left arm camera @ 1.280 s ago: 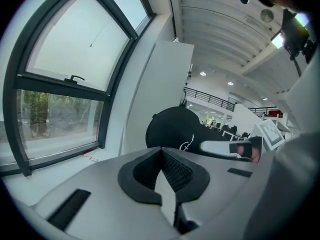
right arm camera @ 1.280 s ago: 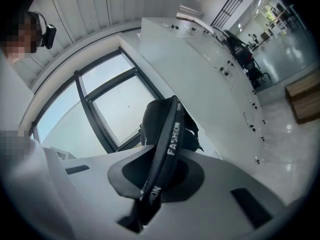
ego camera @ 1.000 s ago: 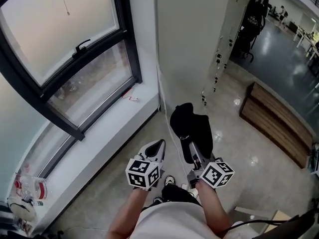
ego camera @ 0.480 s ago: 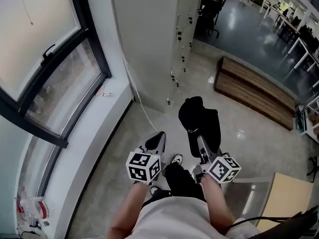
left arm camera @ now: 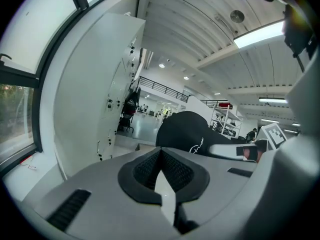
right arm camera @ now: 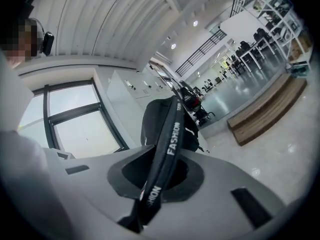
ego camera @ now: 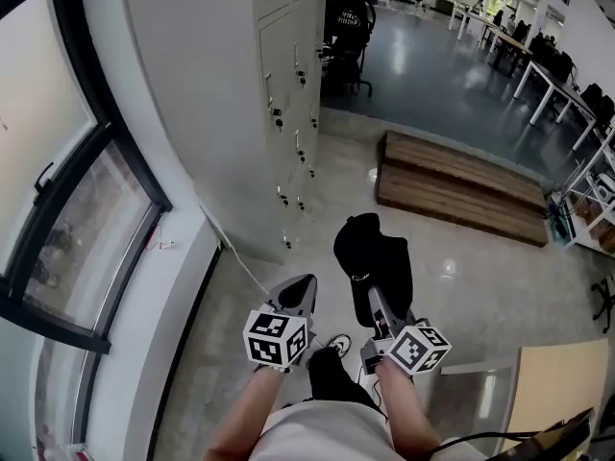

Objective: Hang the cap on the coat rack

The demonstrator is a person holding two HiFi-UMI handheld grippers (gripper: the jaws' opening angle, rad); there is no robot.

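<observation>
Cap (ego camera: 370,253) is in hand but not yet hung, as I read it. It is black and hangs off the tip of my right gripper (ego camera: 374,296), held out in front of me above the pale floor (ego camera: 471,286), crown pointing away. In the right gripper view the jaws stand narrow and pinch the cap's black strap (right arm camera: 167,146), the one printed FASHION, which runs up between the pads to the crown. So the pick-up looks done, and the grip looks firm enough for carrying. My left gripper (ego camera: 301,289) sits just beside the right one, on its left. Its own view shows the pads brought together at the tip with nothing between them, so it holds nothing and touches nothing. What I can't find is the coat rack, which no view shows. Ahead I see a bank of white lockers (ego camera: 288,94), a window (ego camera: 67,229) along the left wall, a low wooden platform (ego camera: 461,185) further off and an open office beyond. I judge the task about halfway: the cap is secured, and all of the hanging is left. That means finding the rack, bringing the cap up to a hook, settling the strap or crown over it and opening the right jaws. The strap grip leaves the crown dangling, so I expect it to swing near a hook.
</observation>
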